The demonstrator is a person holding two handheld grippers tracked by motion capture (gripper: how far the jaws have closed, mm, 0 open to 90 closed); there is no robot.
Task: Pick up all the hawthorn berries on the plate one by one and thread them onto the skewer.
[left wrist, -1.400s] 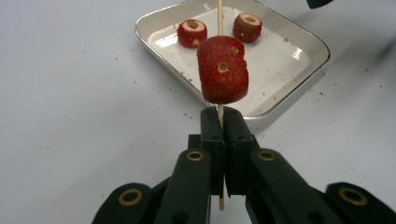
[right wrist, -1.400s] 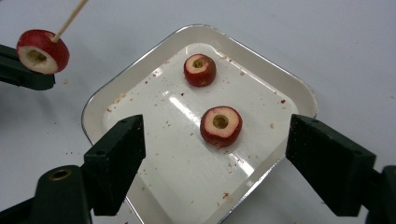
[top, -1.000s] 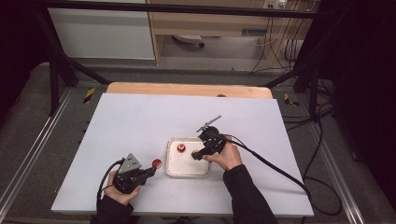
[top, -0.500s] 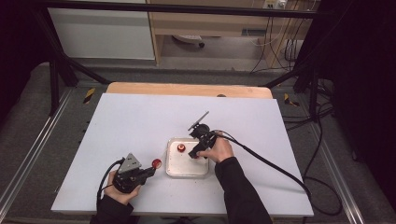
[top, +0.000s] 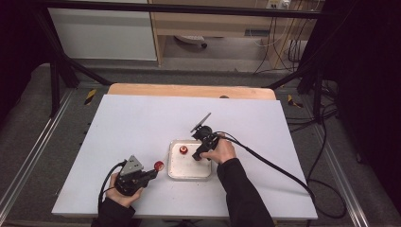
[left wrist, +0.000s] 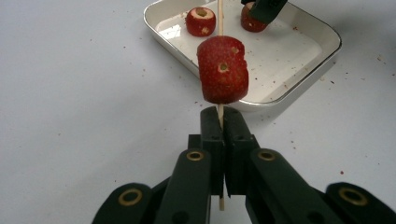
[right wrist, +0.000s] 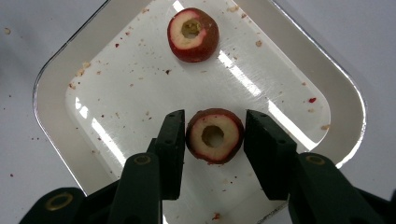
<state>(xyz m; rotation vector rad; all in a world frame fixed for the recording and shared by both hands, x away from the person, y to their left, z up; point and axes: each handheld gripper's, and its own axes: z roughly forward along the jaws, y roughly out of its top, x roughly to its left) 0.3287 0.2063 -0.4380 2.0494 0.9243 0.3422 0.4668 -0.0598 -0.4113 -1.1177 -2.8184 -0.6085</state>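
**Skewer in one hand, cored fruit slice lined up in the other**

The left gripper point(left wrist: 220, 122) is clenched tight on a thin wooden skewer point(left wrist: 219, 14), with one red fruit piece point(left wrist: 222, 70) already threaded on it just above the jaws. It sits off the tray's near left corner in the high view, over the white table point(top: 132, 123).

The right gripper point(right wrist: 212, 135) hangs over the shallow metal tray point(right wrist: 56, 88), pointing down into it. Its jaws have just been closing and now bracket a cored red slice point(right wrist: 215, 135) lying flat on the tray floor. The left pad looks like it's touching or just beside the slice, while the right pad shows a thin gap, so it's not gripped yet.

A second cored slice point(right wrist: 192, 33) lies farther back in the same tray, well apart from the first. Crumbs and red flecks are scattered on the tray and the table.
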